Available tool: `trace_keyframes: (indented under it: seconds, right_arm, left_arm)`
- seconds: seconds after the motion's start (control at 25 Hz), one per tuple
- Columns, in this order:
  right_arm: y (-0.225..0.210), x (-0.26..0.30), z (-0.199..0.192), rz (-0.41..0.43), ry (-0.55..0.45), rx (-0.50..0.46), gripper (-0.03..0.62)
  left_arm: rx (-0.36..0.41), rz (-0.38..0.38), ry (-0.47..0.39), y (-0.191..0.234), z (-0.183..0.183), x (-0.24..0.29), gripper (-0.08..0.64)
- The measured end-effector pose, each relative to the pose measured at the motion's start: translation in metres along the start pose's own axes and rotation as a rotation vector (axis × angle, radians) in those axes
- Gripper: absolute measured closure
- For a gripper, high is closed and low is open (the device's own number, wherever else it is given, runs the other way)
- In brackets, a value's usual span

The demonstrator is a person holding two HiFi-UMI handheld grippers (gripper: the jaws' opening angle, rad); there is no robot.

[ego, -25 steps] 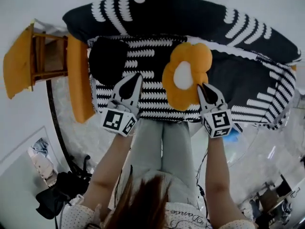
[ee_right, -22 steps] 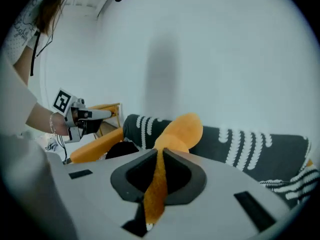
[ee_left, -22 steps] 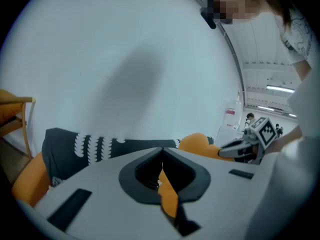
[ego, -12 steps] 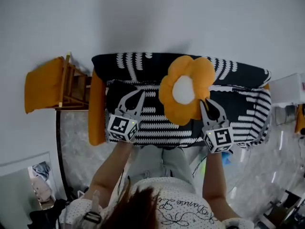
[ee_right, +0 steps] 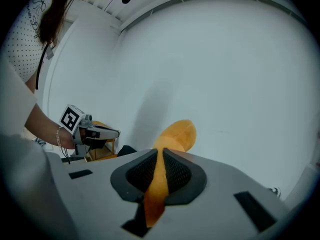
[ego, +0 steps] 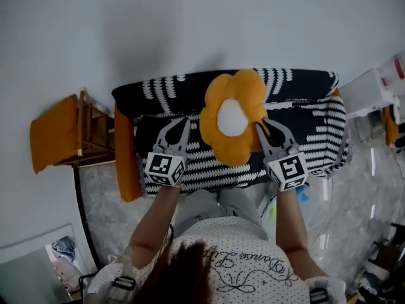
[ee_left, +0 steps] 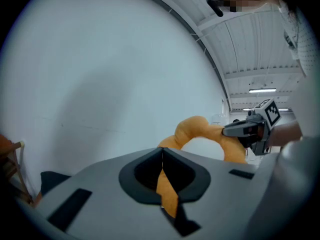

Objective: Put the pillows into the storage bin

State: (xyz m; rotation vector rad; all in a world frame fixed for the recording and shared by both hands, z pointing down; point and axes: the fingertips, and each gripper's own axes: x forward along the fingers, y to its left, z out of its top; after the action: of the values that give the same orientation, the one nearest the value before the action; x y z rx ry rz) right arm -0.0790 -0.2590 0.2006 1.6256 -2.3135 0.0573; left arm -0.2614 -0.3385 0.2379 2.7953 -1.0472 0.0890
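The orange flower pillow (ego: 233,122) hangs in the air above the black-and-white sofa (ego: 310,119). The 2 grippers pinch it: the left gripper (ego: 188,123) is clamped on its left edge, the right gripper (ego: 261,128) on its right. A wooden chair (ego: 63,135) stands left of the sofa.

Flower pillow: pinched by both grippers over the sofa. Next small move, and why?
Probably carry the flower pillow clear of the sofa, both grips shut. The left gripper and right gripper each pinch an orange edge, and it hangs above the seat. No bin shows plainly, so direction is unsure.
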Motion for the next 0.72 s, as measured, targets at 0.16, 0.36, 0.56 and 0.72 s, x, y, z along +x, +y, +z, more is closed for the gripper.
trace_keyframes:
  seconds: [0.16, 0.36, 0.56, 0.72]
  right_arm:
    - [-0.015, -0.037, -0.006, -0.077, -0.006, 0.035, 0.549]
    - [-0.04, -0.104, -0.022, -0.155, -0.017, 0.049, 0.551]
    - [-0.062, -0.189, -0.051, -0.267, -0.017, 0.09, 0.551]
    - [-0.082, -0.273, -0.073, -0.332, -0.016, 0.091, 0.551]
  left_arm:
    - [0.018, -0.083, 0.008, -0.037, 0.005, 0.015, 0.554]
    - [0.073, -0.151, -0.02, -0.096, 0.02, 0.03, 0.555]
    - [0.106, -0.257, -0.021, -0.181, 0.019, 0.039, 0.555]
    - [0.089, -0.33, -0.013, -0.272, 0.004, 0.045, 0.555]
